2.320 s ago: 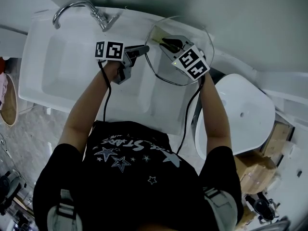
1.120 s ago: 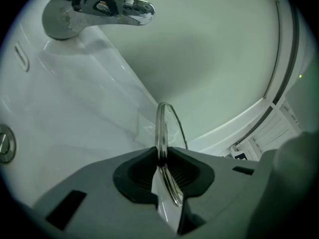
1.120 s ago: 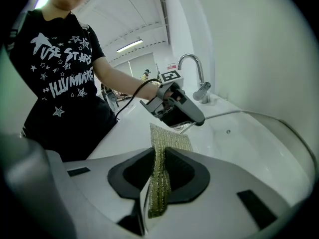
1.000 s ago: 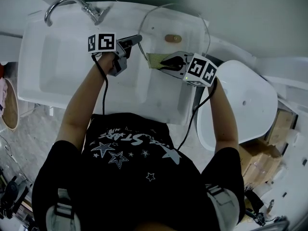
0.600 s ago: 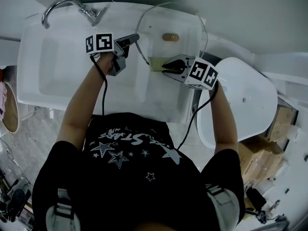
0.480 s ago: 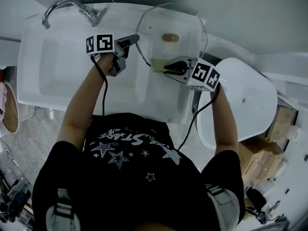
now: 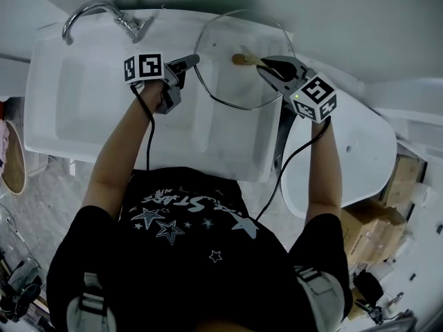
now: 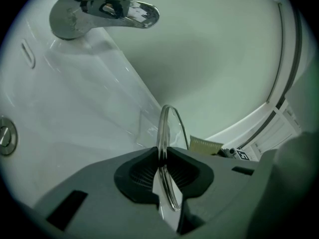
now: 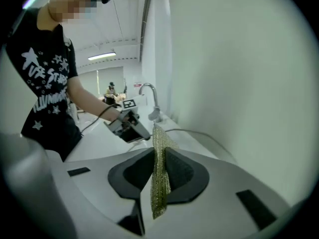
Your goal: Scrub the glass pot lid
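The round glass pot lid (image 7: pixel 228 88) stands tilted over the right end of the sink, its brown knob (image 7: pixel 239 59) near its middle. My left gripper (image 7: pixel 192 60) is shut on the lid's left rim (image 8: pixel 162 133), which runs edge-on between the pads. In the right gripper view my right gripper (image 9: pixel 158 158) is shut on a golden mesh scrub cloth (image 9: pixel 159 180). In the head view this gripper (image 7: pixel 263 63) sits at the lid's upper right, with the cloth's end right by the knob. Whether the cloth touches the glass I cannot tell.
The white sink basin (image 7: pixel 104 95) lies to the left under the chrome faucet (image 7: pixel 104 9). A grey wall runs close behind the lid. A white rounded seat (image 7: pixel 353 158) stands to the right, with cardboard boxes (image 7: pixel 391 213) beyond it.
My right gripper has swept with the cloth from the lid's lower middle up and to the right, to beside the knob. The left gripper has kept its hold in place.
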`<action>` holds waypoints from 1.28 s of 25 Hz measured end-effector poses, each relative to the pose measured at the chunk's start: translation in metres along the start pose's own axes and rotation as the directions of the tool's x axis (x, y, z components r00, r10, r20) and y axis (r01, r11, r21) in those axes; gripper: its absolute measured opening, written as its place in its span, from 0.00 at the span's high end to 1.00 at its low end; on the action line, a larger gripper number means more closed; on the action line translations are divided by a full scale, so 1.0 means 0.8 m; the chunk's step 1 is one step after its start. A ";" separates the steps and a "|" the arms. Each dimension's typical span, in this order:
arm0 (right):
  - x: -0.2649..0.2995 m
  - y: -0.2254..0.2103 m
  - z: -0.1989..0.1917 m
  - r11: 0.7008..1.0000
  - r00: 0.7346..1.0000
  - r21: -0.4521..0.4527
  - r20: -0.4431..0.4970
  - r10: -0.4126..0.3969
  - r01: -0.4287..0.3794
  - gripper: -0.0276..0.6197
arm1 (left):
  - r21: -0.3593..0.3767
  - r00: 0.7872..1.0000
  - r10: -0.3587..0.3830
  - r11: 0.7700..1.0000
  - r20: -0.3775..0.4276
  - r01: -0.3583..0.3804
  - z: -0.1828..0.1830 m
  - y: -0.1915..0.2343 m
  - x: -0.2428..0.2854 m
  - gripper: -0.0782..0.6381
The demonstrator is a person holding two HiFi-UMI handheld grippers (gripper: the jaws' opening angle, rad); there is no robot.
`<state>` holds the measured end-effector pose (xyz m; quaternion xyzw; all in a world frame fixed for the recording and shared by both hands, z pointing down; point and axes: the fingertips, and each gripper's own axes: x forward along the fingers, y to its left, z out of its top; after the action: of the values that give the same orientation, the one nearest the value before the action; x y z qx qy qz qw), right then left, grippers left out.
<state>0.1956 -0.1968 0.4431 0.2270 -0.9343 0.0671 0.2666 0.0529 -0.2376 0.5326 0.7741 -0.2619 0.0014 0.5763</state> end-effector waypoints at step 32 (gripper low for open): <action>0.076 -0.100 -0.036 0.928 0.943 -0.308 -0.185 -0.275 0.210 0.85 | -0.068 1.000 -0.009 0.998 0.016 0.010 0.000 -0.001 -0.001 0.80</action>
<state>0.2001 -0.2841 0.4997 0.2916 -0.8623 -0.0762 0.4069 0.0526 -0.2368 0.5319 0.7552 -0.2627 -0.0165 0.6003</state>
